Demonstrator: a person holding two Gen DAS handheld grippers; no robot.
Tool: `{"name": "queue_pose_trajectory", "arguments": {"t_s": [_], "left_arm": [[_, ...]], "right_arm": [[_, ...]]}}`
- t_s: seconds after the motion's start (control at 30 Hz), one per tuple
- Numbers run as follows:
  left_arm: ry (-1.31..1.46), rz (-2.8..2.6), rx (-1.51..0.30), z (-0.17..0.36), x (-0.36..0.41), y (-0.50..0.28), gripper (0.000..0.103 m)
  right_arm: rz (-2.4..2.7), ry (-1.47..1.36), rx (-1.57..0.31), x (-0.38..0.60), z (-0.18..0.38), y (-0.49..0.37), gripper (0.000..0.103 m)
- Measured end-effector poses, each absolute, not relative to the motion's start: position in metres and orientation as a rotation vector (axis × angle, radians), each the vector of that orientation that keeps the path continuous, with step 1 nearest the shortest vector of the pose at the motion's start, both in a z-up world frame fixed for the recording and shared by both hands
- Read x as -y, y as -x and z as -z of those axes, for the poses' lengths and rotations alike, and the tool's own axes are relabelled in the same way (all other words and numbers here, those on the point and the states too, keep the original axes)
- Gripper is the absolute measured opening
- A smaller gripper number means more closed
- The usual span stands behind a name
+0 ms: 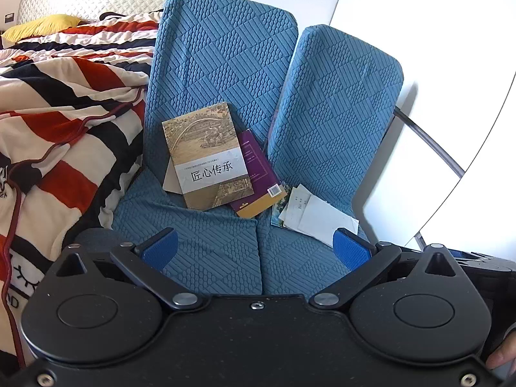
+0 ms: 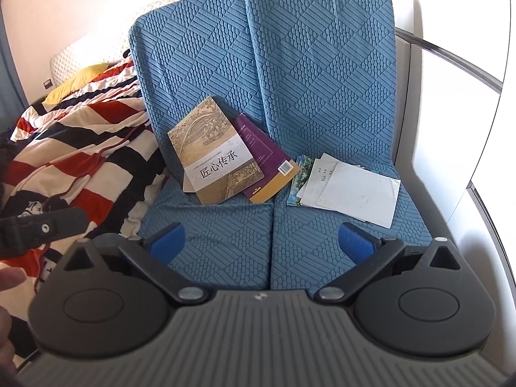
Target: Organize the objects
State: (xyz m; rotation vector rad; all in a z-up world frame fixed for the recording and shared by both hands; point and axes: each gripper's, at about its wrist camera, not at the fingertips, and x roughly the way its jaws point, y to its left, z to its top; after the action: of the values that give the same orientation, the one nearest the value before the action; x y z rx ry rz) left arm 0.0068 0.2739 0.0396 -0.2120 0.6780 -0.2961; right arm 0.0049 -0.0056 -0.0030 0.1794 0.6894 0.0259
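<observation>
Both wrist views looking down from the seat's front edge, near, sharing books, right view further right.

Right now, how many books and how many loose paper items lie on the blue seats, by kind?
Books: 2, the tan book and the purple book.
Paper stacks: 1, the loose papers; sheet count unclear.
Seats: 2, left seat and right seat.
Total: 5.

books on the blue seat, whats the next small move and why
Probably ease the left gripper forward toward the tan painted-cover book. Both grippers are open and hold nothing, and that book lies on top, overlapping the purple book, so it looks like the one to lift first.
</observation>
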Motion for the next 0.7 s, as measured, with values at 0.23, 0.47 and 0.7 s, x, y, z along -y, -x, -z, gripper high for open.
{"name": "queue_pose_trajectory", "arguments": {"t_s": [0.23, 0.47, 0.7], "left_arm": [[0.232, 0.289, -0.645, -0.044, -0.284, -0.003, 0.102], [0.237, 0.249, -0.636, -0.041, -0.293, -0.003, 0.102], [0.239, 0.254, -0.624, -0.034, -0.298, -0.012, 0.102]], "right_arm": [[-0.042, -0.166, -0.659, 0.001, 0.002, -0.001, 0.103], [-0.051, -0.179, -0.672, -0.002, 0.007, -0.003, 0.103], [-0.063, -0.17, -0.669, -0.013, 0.014, -0.011, 0.103]]}}
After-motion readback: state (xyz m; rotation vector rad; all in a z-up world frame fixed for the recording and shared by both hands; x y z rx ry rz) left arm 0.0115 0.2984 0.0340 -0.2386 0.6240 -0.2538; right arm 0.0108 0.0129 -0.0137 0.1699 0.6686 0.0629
